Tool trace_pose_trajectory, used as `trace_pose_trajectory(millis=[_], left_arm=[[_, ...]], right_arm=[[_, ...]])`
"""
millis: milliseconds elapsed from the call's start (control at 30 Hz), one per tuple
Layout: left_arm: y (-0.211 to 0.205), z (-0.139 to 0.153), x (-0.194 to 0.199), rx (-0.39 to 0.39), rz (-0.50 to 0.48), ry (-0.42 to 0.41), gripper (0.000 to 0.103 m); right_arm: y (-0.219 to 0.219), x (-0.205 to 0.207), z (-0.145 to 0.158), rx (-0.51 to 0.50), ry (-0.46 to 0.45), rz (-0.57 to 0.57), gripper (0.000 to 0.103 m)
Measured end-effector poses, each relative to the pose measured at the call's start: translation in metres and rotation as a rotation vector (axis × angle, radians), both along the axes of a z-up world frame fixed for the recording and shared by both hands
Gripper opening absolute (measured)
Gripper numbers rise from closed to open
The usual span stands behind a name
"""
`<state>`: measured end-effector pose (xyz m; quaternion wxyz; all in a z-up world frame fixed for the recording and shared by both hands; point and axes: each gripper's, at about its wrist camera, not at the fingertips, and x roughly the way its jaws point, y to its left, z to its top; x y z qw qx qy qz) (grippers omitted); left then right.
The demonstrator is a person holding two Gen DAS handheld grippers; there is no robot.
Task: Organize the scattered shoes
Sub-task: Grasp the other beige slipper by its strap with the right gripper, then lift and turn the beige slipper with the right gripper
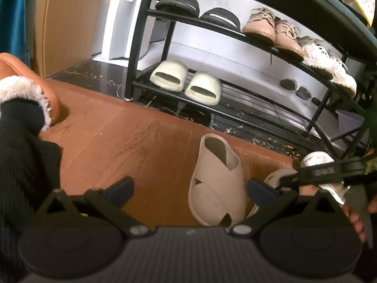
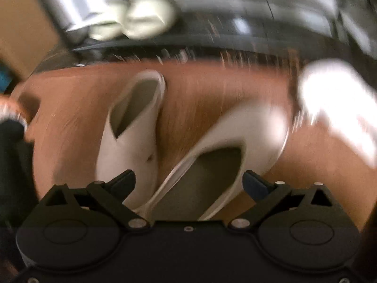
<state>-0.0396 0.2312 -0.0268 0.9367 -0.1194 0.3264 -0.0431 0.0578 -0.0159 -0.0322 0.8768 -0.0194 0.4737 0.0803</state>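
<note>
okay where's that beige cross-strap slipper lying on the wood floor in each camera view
Left wrist: the beige cross-strap slipper lies lower centre, just right of middle, near the right finger.
Right wrist: the same slipper, blurred, sits left of centre.
Shared landmark: the cream slides on the rack's bottom shelf.

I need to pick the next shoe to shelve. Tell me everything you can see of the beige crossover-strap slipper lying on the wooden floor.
The beige slipper is an open-back slide with two wide straps crossing over the toe, leaving small triangular cutouts. It looks like smooth moulded rubber or foam, slightly scuffed. It lies sole-down on the wooden floor, heel opening towards the shoe rack. Its mate lies angled beside it, toes nearly meeting. No gripper touches it.
</note>
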Motion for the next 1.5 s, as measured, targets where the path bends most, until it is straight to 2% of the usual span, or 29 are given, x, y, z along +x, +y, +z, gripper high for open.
trace_pose_trajectory(millis=[67, 100, 133, 200, 367, 533, 700, 767, 900, 967, 1000, 1033, 1067, 1133, 1200, 1233, 1300, 1333, 1367, 1400, 1500], left_arm=[[-0.002, -0.001, 0.000, 0.008, -0.004, 0.001, 0.102], [-0.002, -0.001, 0.000, 0.011, -0.005, 0.001, 0.102], [-0.002, -0.001, -0.001, 0.013, -0.005, 0.003, 0.102], [-0.002, -0.002, 0.000, 0.019, -0.001, 0.010, 0.102], [-0.002, -0.006, 0.003, 0.032, 0.016, 0.040, 0.102], [-0.002, -0.008, 0.004, 0.047, 0.022, 0.051, 0.102], [-0.002, -0.009, 0.005, 0.055, 0.026, 0.061, 0.102], [-0.002, -0.009, 0.006, 0.053, 0.028, 0.062, 0.102], [-0.002, -0.009, 0.005, 0.051, 0.024, 0.058, 0.102], [-0.003, -0.009, 0.005, 0.051, 0.020, 0.055, 0.102], [-0.003, -0.008, 0.004, 0.051, 0.020, 0.053, 0.102], [-0.002, -0.008, 0.004, 0.049, 0.019, 0.049, 0.102], [-0.002, -0.008, 0.004, 0.045, 0.020, 0.049, 0.102], [-0.001, -0.007, 0.004, 0.041, 0.022, 0.049, 0.102], [-0.001, -0.007, 0.003, 0.038, 0.024, 0.047, 0.102], [0.000, -0.007, 0.003, 0.037, 0.026, 0.045, 0.102], [0.001, -0.006, 0.001, 0.037, 0.030, 0.039, 0.102], [0.002, -0.005, 0.000, 0.036, 0.033, 0.037, 0.102], [0.003, -0.005, 0.000, 0.032, 0.038, 0.037, 0.102], [0.004, -0.005, 0.000, 0.025, 0.043, 0.037, 0.102], [0.006, -0.005, 0.002, 0.010, 0.053, 0.044, 0.102]], right_arm=[[-0.018, -0.006, 0.004, -0.109, -0.203, 0.192, 0.103], [-0.025, -0.007, 0.001, -0.146, -0.263, 0.286, 0.103], [-0.031, -0.005, -0.003, -0.178, -0.280, 0.361, 0.103], [-0.038, 0.000, -0.014, -0.228, -0.248, 0.444, 0.103], [-0.050, 0.013, -0.031, -0.170, -0.157, 0.484, 0.103], [-0.050, 0.038, -0.044, -0.131, -0.113, 0.436, 0.103], [-0.049, 0.062, -0.063, -0.169, 0.011, 0.389, 0.101], [-0.054, 0.060, -0.063, -0.147, 0.008, 0.355, 0.090], [-0.052, 0.055, -0.059, -0.184, 0.009, 0.305, 0.083], [-0.048, 0.046, -0.054, -0.229, -0.008, 0.218, 0.068], [-0.047, 0.041, -0.049, -0.233, -0.007, 0.167, 0.058], [-0.049, 0.034, -0.042, -0.207, 0.011, 0.070, 0.048], [-0.052, 0.030, -0.038, -0.173, 0.034, -0.001, 0.043], [-0.072, 0.022, -0.035, 0.012, 0.185, -0.224, 0.042], [-0.079, 0.017, -0.037, 0.082, 0.246, -0.310, 0.044], [-0.075, 0.016, -0.035, 0.057, 0.222, -0.262, 0.045], [-0.064, 0.012, -0.029, -0.020, 0.154, -0.119, 0.063], [-0.058, 0.010, -0.026, -0.058, 0.119, -0.047, 0.076], [-0.053, 0.008, -0.023, -0.095, 0.084, 0.024, 0.097], [-0.047, 0.006, -0.020, -0.133, 0.050, 0.096, 0.103], [-0.032, 0.001, -0.012, -0.257, -0.060, 0.310, 0.103]])
